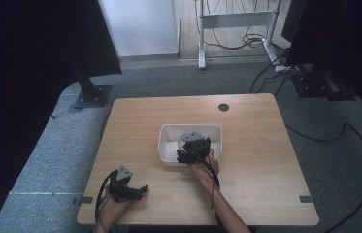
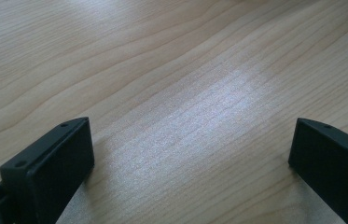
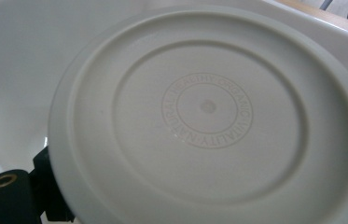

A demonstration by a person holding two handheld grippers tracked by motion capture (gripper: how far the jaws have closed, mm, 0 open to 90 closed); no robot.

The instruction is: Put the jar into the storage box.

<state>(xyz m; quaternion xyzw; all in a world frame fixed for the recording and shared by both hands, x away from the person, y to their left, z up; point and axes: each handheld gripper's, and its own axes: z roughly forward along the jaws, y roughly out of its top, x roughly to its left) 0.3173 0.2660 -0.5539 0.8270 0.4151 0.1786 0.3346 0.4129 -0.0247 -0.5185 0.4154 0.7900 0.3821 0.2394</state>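
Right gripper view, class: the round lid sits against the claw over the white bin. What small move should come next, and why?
Probably lift the round lid straight up out of the white bin. The right claw appears shut on its edge, inside the bin walls, while the left claw waits open over bare table.

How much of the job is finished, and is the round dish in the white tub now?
Partly. The right gripper is over the white tub, with the round dish close against its jaws and the tub's walls around it. Whether the jaws clamp it, I cannot tell. Letting go and pulling out looks left. The left gripper waits open over the bare table.
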